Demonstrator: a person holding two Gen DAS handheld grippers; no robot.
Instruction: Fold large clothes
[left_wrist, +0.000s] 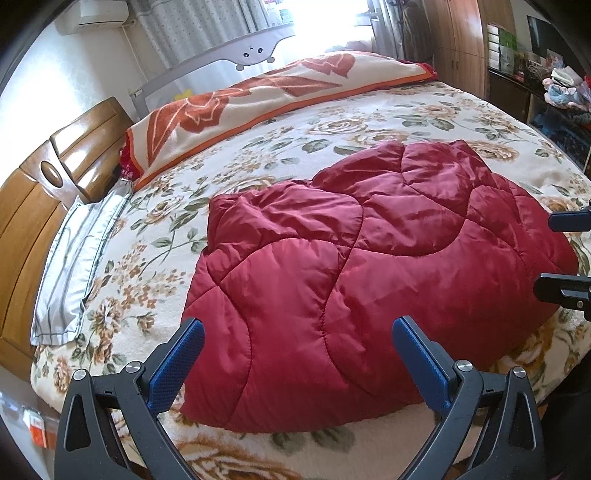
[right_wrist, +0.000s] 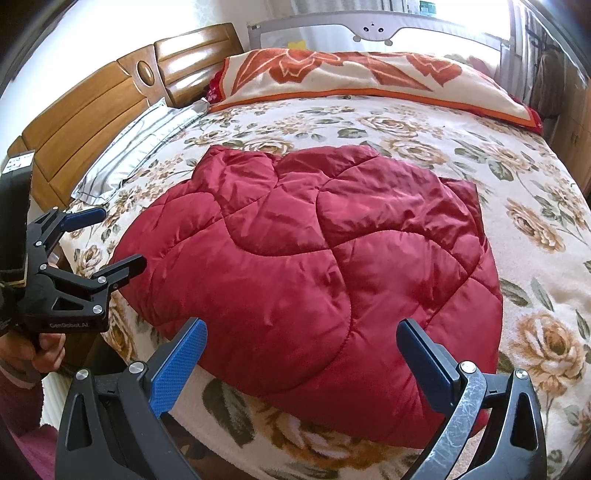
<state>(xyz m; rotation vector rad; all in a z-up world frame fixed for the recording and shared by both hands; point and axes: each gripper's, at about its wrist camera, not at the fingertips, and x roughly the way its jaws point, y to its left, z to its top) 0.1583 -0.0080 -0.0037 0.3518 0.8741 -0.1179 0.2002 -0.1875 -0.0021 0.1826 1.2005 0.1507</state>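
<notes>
A dark red quilted padded garment (left_wrist: 354, 280) lies folded into a rounded bundle on the flowered bedspread (left_wrist: 258, 147); it also shows in the right wrist view (right_wrist: 314, 273). My left gripper (left_wrist: 298, 332) is open and empty, hovering over the garment's near edge. My right gripper (right_wrist: 302, 332) is open and empty, above the near edge of the garment. The left gripper shows at the left in the right wrist view (right_wrist: 110, 238), open. The right gripper's fingertips (left_wrist: 554, 286) show at the right edge of the left wrist view.
A folded orange-and-cream blanket (right_wrist: 362, 77) lies along the far side of the bed. A grey striped pillow (left_wrist: 74, 266) lies by the wooden headboard (right_wrist: 92, 99). A grey bed rail (right_wrist: 373, 29), wardrobe (left_wrist: 458, 44) and cluttered shelf (left_wrist: 554, 85) stand beyond.
</notes>
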